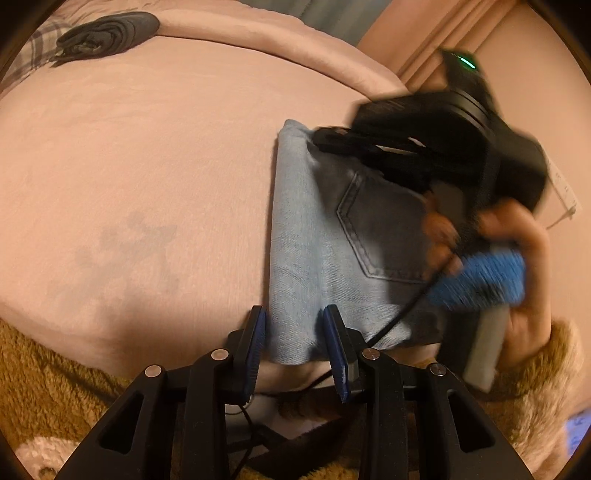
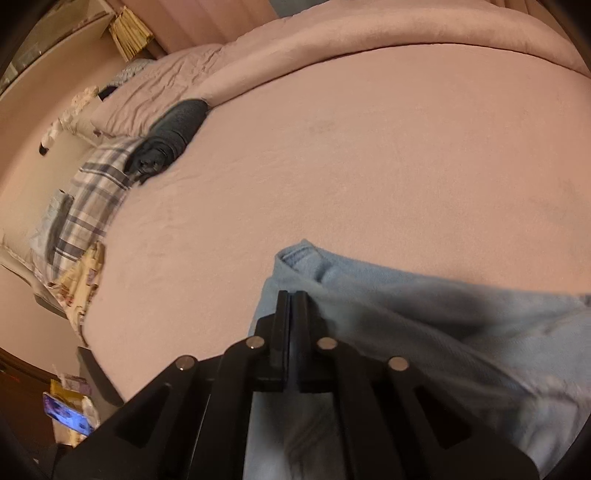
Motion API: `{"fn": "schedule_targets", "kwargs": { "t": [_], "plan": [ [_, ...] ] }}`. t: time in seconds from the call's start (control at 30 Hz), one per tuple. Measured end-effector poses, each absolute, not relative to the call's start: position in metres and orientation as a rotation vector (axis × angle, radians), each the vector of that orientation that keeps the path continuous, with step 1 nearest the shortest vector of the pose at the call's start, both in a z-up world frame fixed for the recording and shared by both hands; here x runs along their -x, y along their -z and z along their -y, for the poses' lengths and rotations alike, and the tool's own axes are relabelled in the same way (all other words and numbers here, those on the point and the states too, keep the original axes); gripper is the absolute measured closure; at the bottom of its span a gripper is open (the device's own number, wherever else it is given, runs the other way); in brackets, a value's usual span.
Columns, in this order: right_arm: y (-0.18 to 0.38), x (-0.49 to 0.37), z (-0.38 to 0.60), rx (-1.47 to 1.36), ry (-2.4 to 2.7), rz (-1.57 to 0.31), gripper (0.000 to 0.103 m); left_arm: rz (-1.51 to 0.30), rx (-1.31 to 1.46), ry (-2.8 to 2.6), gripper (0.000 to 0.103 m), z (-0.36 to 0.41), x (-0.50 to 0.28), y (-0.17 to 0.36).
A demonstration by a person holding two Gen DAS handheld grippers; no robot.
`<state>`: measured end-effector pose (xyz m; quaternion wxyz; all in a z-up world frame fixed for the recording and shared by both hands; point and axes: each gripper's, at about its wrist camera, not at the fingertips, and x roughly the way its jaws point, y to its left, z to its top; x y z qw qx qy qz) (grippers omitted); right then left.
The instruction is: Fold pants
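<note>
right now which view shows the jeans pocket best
Left wrist view: the back pocket on the jeans shows nearly whole, stitching clear, one edge behind the right tool. Right wrist view shows only blurred denim, no pocket.

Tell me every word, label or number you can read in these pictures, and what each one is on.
No text can be read.
Jeans: no label or brand tag shows.
White strip by the wall: marks too blurred to read.
Lit screen on the floor: too small to read.
Papers beyond the bed: no legible print.
</note>
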<state>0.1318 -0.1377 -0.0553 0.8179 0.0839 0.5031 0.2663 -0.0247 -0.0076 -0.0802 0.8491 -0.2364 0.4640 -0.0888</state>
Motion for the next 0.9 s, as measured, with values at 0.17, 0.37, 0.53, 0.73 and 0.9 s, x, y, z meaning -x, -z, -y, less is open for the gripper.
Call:
{"fn": "schedule_targets", "kwargs": {
  "t": [0.17,0.37,0.53,0.73,0.9],
  "plan": [
    [0.034,-0.089,0.169,-0.102,-0.545,-0.998,0.085,-0.920,0.497,0.151,0.069,-0.005,0.020,0.065],
    [0.044,-0.049,0.197,-0.034,-0.510,-0.996,0.084,-0.952,0.457,0.132,0.069,0.005,-0.004,0.075],
    [0.058,-0.042,0.207,-0.051,-0.507,-0.992,0.088,-0.955,0.440,0.122,0.068,0.006,-0.001,0.088],
    [0.061,-0.037,0.208,-0.062,-0.503,-0.972,0.089,-0.958,0.428,0.116,0.066,0.004,-0.001,0.088],
    [0.060,-0.033,0.210,-0.067,-0.497,-0.971,0.089,-0.957,0.418,0.112,0.066,0.017,-0.004,0.087]
  ]
}}
